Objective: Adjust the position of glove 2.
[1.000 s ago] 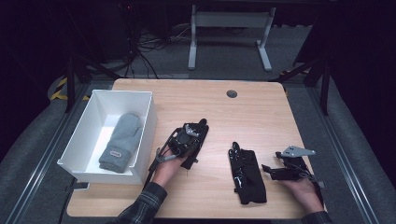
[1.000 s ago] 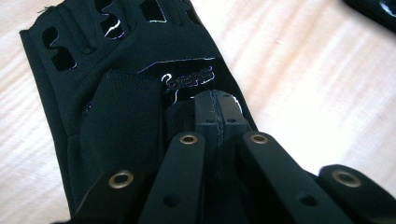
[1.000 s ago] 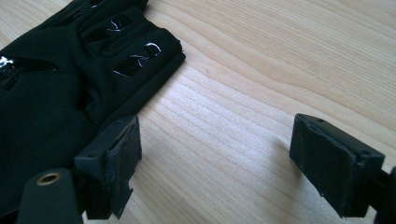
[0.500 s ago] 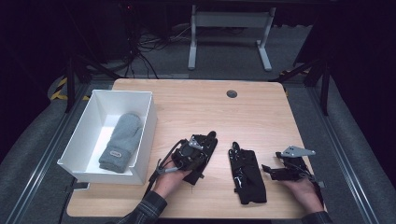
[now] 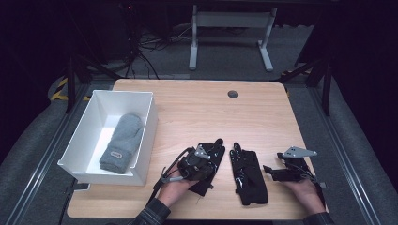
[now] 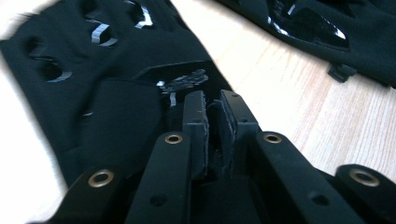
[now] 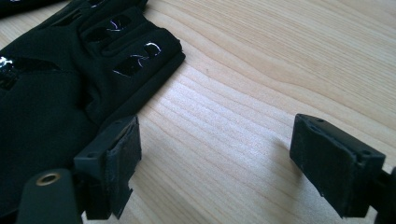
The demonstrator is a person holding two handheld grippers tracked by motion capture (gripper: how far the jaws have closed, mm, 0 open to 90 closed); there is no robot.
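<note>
Table (image 5: 197, 108): one white bin (image 5: 141, 122) holding one grey mitten (image 5: 121, 149). Two black gloves. Left gripper (image 5: 210, 153) has carried its glove (image 6: 107, 74) rightward beside the other glove (image 5: 248, 176); jaws nearly closed, just easing, fabric pinched. Right gripper (image 7: 215, 163) unmoved, wide open, empty.

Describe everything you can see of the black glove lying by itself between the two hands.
The black glove lies flat on the wooden table, fingers pointing away from the person. It looks like soft dark fabric with glossy patches along the fingers and a small tab at its side. Nothing grips it; the right tool stands open beside its edge.
</note>
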